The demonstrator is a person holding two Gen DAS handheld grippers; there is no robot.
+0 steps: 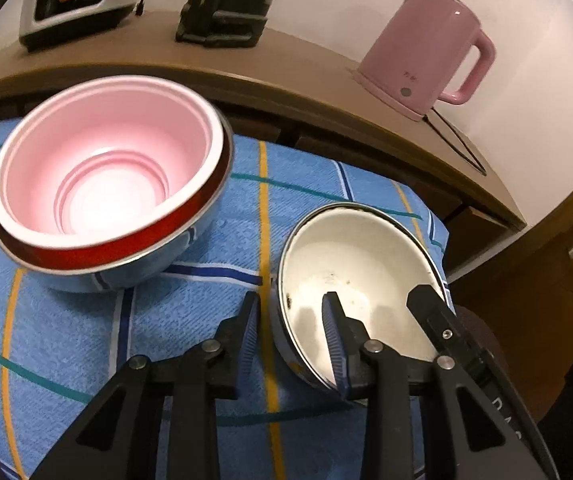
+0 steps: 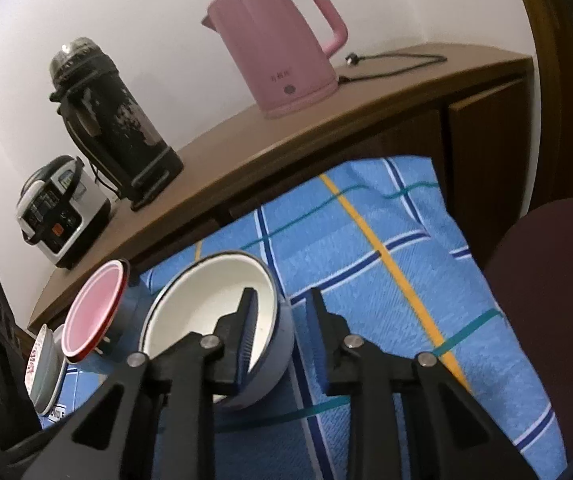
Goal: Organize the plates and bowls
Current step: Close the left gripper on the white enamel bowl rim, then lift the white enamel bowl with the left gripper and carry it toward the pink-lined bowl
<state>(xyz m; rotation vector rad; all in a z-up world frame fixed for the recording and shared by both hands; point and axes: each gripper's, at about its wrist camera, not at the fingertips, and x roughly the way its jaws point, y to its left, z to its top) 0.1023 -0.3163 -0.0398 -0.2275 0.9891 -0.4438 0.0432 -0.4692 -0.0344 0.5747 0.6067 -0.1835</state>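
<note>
A white enamel bowl (image 1: 358,264) (image 2: 202,304) sits on the blue checked cloth (image 1: 190,312). My left gripper (image 1: 292,300) straddles its left rim, one finger outside and one inside, with gaps showing at the pads. My right gripper (image 2: 280,292) straddles the opposite rim the same way, open around the wall; one of its fingers (image 1: 430,312) shows in the left wrist view. To the left, a pink bowl (image 1: 106,160) (image 2: 90,312) is nested in a red-rimmed metal bowl (image 1: 134,244). A small stack of dishes (image 2: 42,364) stands further left.
Behind the cloth runs a wooden counter (image 1: 306,76) with a pink kettle (image 1: 426,52) (image 2: 278,52) and its cord, a black flask (image 2: 114,120) and a rice cooker (image 2: 58,208). A dark maroon seat (image 2: 546,300) borders the cloth's right edge.
</note>
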